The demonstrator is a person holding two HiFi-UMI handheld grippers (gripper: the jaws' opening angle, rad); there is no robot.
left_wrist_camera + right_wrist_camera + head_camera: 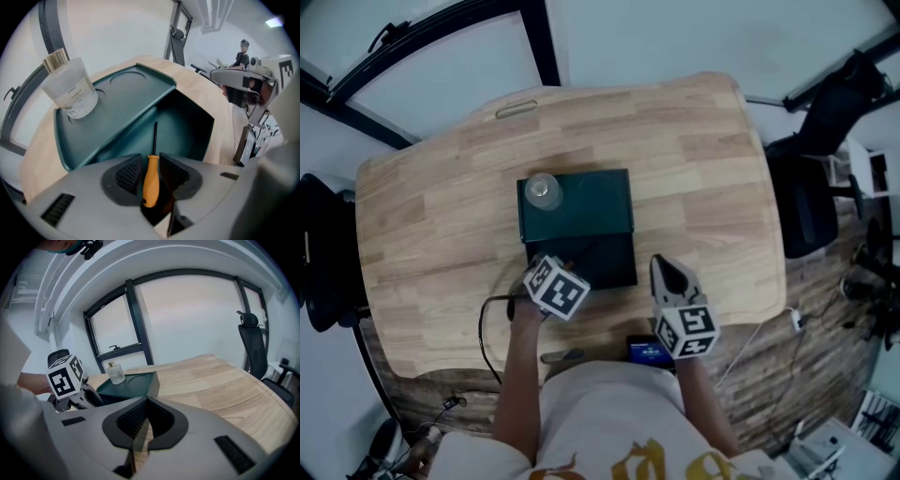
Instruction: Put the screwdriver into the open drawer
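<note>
Orange plastic, the handle of the screwdriver, was clamped between the ribbed pads of the left gripper. The jaws were closed on it only to the handle's width. The dark shaft was pointed towards 12 o'clock, out past the jaw tips and over the open drawer. The tool was thus held above the drawer mouth and not yet laid in it.

The right gripper, at about 3 o'clock of the left one in the head view, was held above the wooden table. Its jaws were brought together with nothing between them.

Beyond the tip, the drawer floor was seen dark green and bare, with its walls at 10 and 2 o'clock. The step was judged best done by lowering the tool until the shaft was near the floor and keeping it along the drawer's length. The jaws should be parted only then, so that a bounce or roll was avoided.

Farther off, at 11 o'clock on the box top, a frosted bottle stood upright. It was to be left undisturbed.
</note>
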